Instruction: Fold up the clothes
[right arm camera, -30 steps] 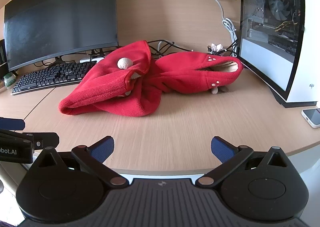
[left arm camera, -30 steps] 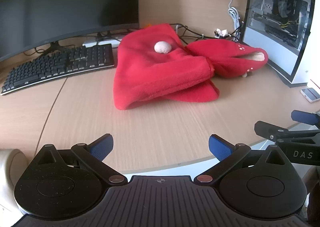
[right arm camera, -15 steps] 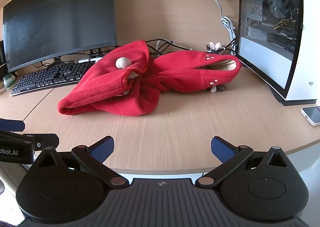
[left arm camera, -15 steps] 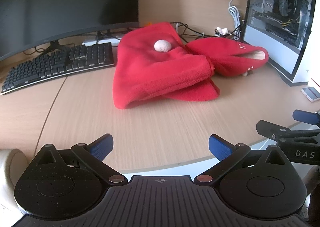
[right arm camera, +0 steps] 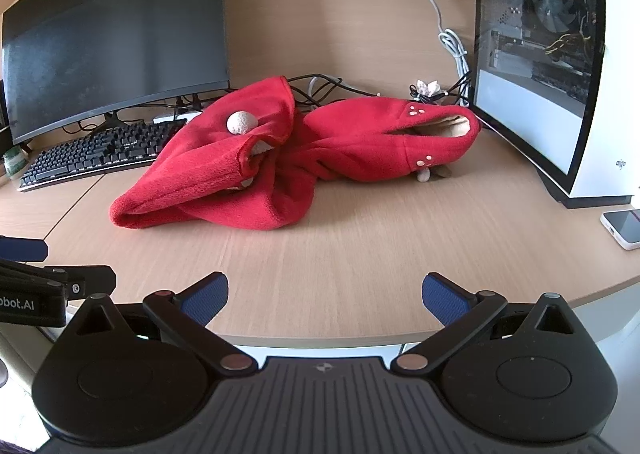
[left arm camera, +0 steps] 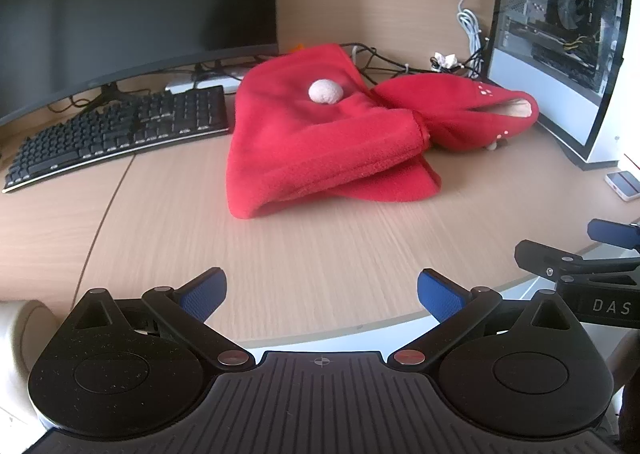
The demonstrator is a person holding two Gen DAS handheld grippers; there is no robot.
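Note:
A red fleece garment [left arm camera: 320, 142] lies crumpled in a heap on the wooden desk [left arm camera: 280, 254], with a pale pom-pom [left arm camera: 325, 91] on top and a beige-lined opening at its right end. It also shows in the right wrist view [right arm camera: 280, 158]. My left gripper [left arm camera: 320, 290] is open and empty at the desk's front edge, well short of the garment. My right gripper [right arm camera: 325, 294] is open and empty too, at the front edge. Each gripper shows at the side of the other's view.
A black keyboard [left arm camera: 116, 134] and a dark monitor [left arm camera: 132, 14] stand at the back left. A glass-sided PC case [left arm camera: 560, 34] stands at the right, with cables [left arm camera: 468, 26] behind the garment. A phone [right arm camera: 624, 228] lies at the right edge.
Both grippers have drifted slightly toward the garment; the view has shifted a little. The garment has not moved and both grippers stay open.

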